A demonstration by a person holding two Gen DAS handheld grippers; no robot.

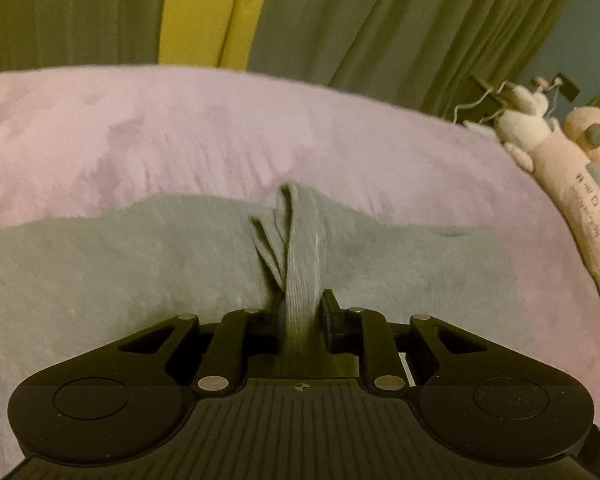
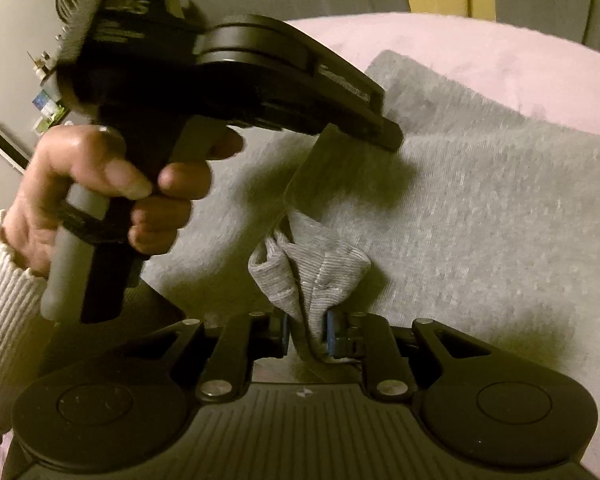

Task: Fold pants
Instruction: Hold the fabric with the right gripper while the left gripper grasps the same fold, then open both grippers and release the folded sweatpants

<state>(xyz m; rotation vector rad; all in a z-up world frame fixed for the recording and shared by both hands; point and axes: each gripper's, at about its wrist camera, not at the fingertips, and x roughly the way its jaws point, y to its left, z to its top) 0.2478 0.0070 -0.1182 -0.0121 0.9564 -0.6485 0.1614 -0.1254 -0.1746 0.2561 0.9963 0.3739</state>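
The grey pants [image 1: 100, 272] are spread on the pink blanket [image 1: 140, 140]. A ribbed edge is clamped in the left gripper [image 1: 300, 308] and the right gripper [image 2: 308, 328]. Both edges are best carried over together, level, and kept taut.

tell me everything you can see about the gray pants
The pants are soft gray knit, spread mostly flat across a pink blanket. A ribbed edge is bunched into folds where each gripper pinches it: the left gripper is shut on a narrow upright strip, the right gripper on a crumpled corner. In the right view the left gripper also shows above the fabric, held by a hand.
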